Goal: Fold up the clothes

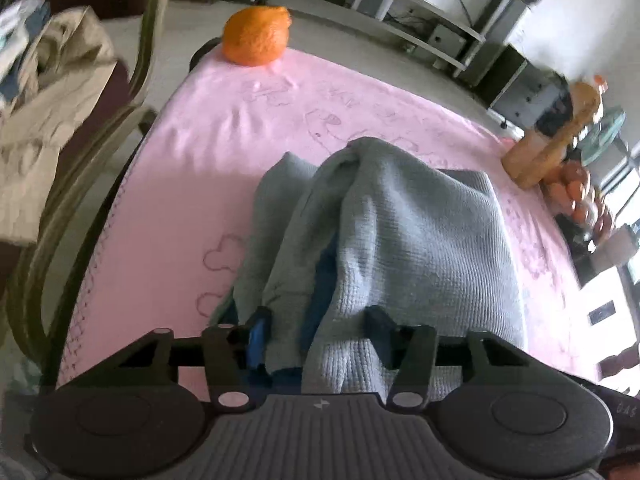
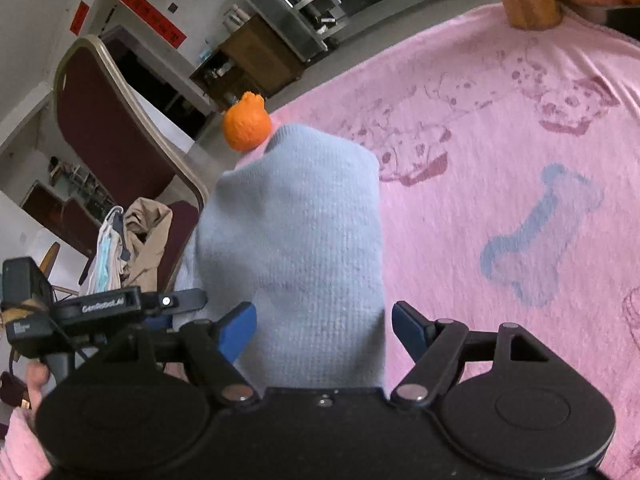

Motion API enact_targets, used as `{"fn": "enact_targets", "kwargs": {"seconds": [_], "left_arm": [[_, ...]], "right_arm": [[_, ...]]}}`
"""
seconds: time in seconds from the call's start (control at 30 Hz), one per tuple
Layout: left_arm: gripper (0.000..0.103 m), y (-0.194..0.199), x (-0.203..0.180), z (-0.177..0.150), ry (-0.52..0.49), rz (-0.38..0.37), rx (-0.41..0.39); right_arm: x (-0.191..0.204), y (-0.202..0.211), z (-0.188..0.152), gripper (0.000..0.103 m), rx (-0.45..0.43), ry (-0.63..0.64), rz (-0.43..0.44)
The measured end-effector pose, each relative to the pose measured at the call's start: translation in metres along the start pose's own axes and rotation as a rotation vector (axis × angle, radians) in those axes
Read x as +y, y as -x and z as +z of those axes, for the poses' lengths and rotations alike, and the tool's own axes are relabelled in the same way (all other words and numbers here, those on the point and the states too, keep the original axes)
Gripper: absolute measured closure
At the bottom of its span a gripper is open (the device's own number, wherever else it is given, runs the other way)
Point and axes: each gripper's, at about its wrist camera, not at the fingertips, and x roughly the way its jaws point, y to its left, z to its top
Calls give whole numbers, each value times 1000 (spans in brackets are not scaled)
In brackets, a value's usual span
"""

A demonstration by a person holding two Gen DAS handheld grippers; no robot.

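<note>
A light blue-grey knit garment (image 1: 420,240) with a dark blue inner layer lies bunched on the pink blanket (image 1: 200,160). My left gripper (image 1: 320,332) is partly closed on a thick fold of it, and the cloth rises up between the blue pads. In the right wrist view the same garment (image 2: 292,240) runs up between the fingers of my right gripper (image 2: 324,328). Those jaws stand wide apart, and the right pad does not touch the cloth. The left gripper (image 2: 100,308) shows at the left edge of that view, held by a hand (image 2: 36,376).
An orange (image 1: 256,36) sits at the blanket's far corner. A wooden block (image 1: 532,156) and a pile of oranges (image 1: 576,188) stand at the right edge. A maroon chair (image 2: 108,132) holding beige clothes (image 2: 148,236) is beside the table. The blanket (image 2: 520,160) lies flat to the right.
</note>
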Motion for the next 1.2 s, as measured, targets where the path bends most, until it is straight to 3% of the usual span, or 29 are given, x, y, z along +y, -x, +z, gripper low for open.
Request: {"fn": "enact_targets", "kwargs": {"seconds": [0.07, 0.13, 0.17, 0.2, 0.3, 0.4, 0.5, 0.57, 0.63, 0.7, 0.73, 0.93, 1.07, 1.2], "left_arm": [[46, -5, -8, -2, -36, 31, 19], [58, -5, -15, -5, -78, 50, 4], [73, -3, -18, -7, -98, 53, -12], [74, 1, -22, -8, -110, 52, -31], [79, 21, -34, -15, -140, 70, -138], [79, 52, -22, -13, -74, -18, -262], [79, 50, 7, -7, 51, -32, -214], [79, 32, 24, -7, 126, 17, -124], [79, 27, 35, -8, 157, 50, -100], [79, 23, 42, -9, 172, 77, -87], [79, 23, 43, -9, 172, 88, -85], [78, 19, 48, -9, 171, 154, -71], [75, 16, 53, -8, 187, 165, -48], [74, 15, 43, 1, 144, 138, -74]], "right_arm": [[-2, -2, -2, 29, 9, -1, -2], [-2, -4, -3, 29, 12, 2, -5], [-1, -5, -3, 29, 10, 7, -9], [0, -4, -4, 29, 6, 17, -16], [4, 0, -5, 29, -14, 34, -35], [10, 10, -4, 29, -60, 44, -62], [26, 23, 4, 29, -133, 86, -77], [41, 31, 12, 29, -187, 131, -84], [57, 31, 21, 31, -230, 179, -91], [72, 24, 32, 63, -242, 227, -113], [78, 15, 37, 69, -235, 248, -126], [108, -57, 59, 70, -178, 383, -247], [98, -115, 53, 70, -29, 437, -362], [102, -118, 48, 70, -37, 471, -382]]}}
